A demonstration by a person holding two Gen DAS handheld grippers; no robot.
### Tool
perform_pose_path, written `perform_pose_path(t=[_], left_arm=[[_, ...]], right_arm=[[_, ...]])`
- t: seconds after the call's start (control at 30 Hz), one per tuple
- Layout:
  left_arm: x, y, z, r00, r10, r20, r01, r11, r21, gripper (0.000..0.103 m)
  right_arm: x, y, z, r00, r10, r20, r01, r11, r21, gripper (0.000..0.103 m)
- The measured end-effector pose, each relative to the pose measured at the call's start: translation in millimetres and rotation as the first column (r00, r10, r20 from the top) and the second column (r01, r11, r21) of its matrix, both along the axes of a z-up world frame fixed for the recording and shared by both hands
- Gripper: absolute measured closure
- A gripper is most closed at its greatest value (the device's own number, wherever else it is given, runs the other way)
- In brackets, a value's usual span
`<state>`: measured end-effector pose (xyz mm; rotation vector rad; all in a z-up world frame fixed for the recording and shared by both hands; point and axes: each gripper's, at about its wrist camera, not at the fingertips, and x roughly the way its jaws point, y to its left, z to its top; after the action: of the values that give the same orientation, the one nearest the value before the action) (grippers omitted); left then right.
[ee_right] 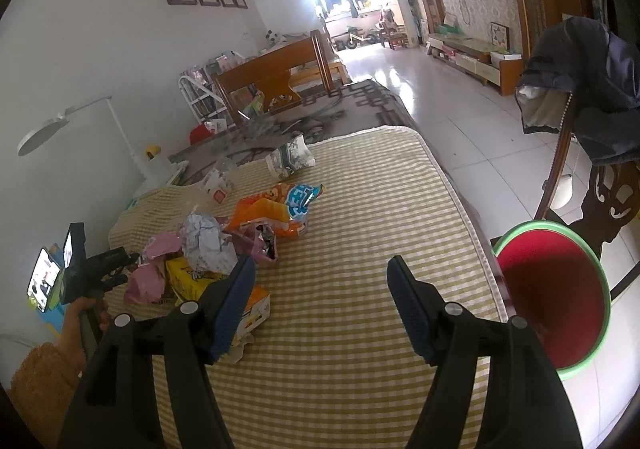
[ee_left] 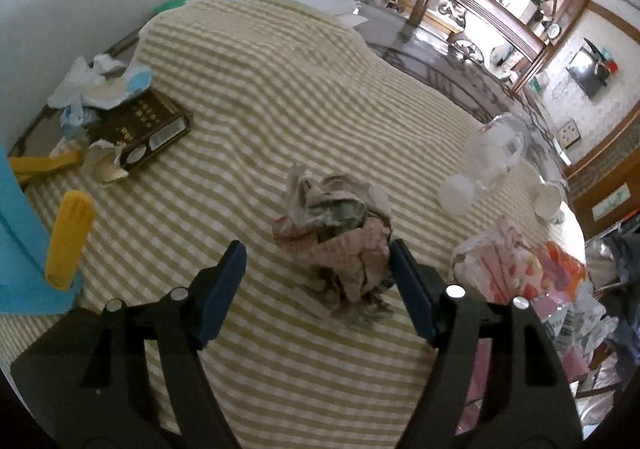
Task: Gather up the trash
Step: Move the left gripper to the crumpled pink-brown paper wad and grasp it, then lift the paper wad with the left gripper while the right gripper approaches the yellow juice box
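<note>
Currently wide open, left gripper (ee_left: 316,261), blue pads either side of a crumpled paper wad (ee_left: 336,237) on the green-checked tablecloth (ee_left: 260,97); right pad touching or nearly touching the wad's edge, left pad well clear of it. Off to the left in the left wrist view: a dark box (ee_left: 146,129) with crumpled white tissues (ee_left: 100,85) just behind it, near the table's far edge. To the right: a clear plastic bottle (ee_left: 484,165) lying on its side and pink wrappers (ee_left: 516,269) by the table edge. Likewise open, right gripper (ee_right: 320,281), hovering over bare cloth with nothing between the pads. Left of it, a trash heap: orange snack bag (ee_right: 276,213), crumpled white paper (ee_right: 208,241), yellow packet (ee_right: 188,277), pink wrapper (ee_right: 148,281). Further back, a patterned paper cup (ee_right: 290,159) on its side. Beyond the table's right edge, a red basin with green rim (ee_right: 556,297) on a chair.
</note>
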<state>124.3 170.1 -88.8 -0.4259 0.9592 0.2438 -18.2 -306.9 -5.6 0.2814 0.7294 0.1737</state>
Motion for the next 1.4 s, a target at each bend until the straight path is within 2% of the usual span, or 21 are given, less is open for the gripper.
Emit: perform_pose_path(t=[0.07,0.17,0.27,0.43,0.53,0.7,0.77,0.87,0.93,1.03,1.1,1.17,1.23,1.3,1.4], left_arm=[[0,0,-1,1.0,-0.002,0.003,0.002,1.0,-0.008,0.036],[-2,1,-2,1.0,-0.012,0.015,0.013,0.998,-0.058,0.057],[-4,-4,2,0.999,-0.03,0.027,0.031,0.998,-0.052,0.068],[-10,-9,5,0.998,-0.045,0.033,0.047,0.998,-0.046,0.076],[-14,-8,7,0.998,-0.039,0.041,0.041,0.998,-0.055,0.077],[-34,-5,15,0.996,-0.012,0.089,0.025,0.989,-0.146,0.078],[-43,-7,21,0.993,0.002,0.115,0.017,0.987,-0.16,0.078],[-62,-22,41,0.985,-0.01,0.172,0.023,0.997,-0.075,0.078],[-81,-42,57,0.969,-0.05,0.24,0.056,0.998,-0.02,0.078],[-111,-73,63,0.951,-0.106,0.289,0.112,0.994,-0.006,0.078],[-133,-95,61,0.941,-0.14,0.309,0.157,0.987,-0.028,0.078],[-142,-108,62,0.932,-0.173,0.318,0.189,0.982,-0.019,0.078],[-140,-120,64,0.923,-0.231,0.308,0.233,0.972,0.032,0.078],[-136,-120,63,0.923,-0.238,0.304,0.232,0.971,0.058,0.078],[-128,-108,51,0.941,-0.202,0.273,0.216,0.976,-0.02,0.078]], right_arm=[[0,0,0,1.0,-0.001,0.001,0.001,1.0,0.001,0.036],[0,-1,0,1.0,-0.001,0.0,0.001,1.0,0.003,0.036],[0,-1,-1,1.0,-0.001,0.0,0.001,1.0,0.004,0.036],[-1,-1,-1,1.0,0.001,-0.003,-0.001,1.0,0.004,0.036],[-1,0,-1,1.0,0.001,-0.002,-0.001,1.0,0.008,0.036],[-1,0,-2,1.0,0.0,-0.004,0.0,1.0,0.011,0.035],[0,1,-2,1.0,-0.002,-0.005,0.002,1.0,0.012,0.035],[0,3,-2,1.0,-0.003,-0.008,0.003,1.0,0.015,0.035],[0,3,-2,1.0,-0.002,-0.009,0.002,1.0,0.014,0.035],[3,6,-3,1.0,0.001,-0.02,-0.001,1.0,0.006,0.035],[4,9,-4,1.0,0.004,-0.024,-0.004,1.0,-0.005,0.035],[4,11,-4,1.0,0.006,-0.027,-0.006,1.0,-0.019,0.035],[5,13,-6,0.999,0.008,-0.038,-0.01,0.999,-0.035,0.035],[9,21,-9,0.998,0.022,-0.06,-0.025,0.998,-0.058,0.035],[16,38,-16,0.992,0.082,-0.095,-0.089,0.993,-0.079,0.035]])
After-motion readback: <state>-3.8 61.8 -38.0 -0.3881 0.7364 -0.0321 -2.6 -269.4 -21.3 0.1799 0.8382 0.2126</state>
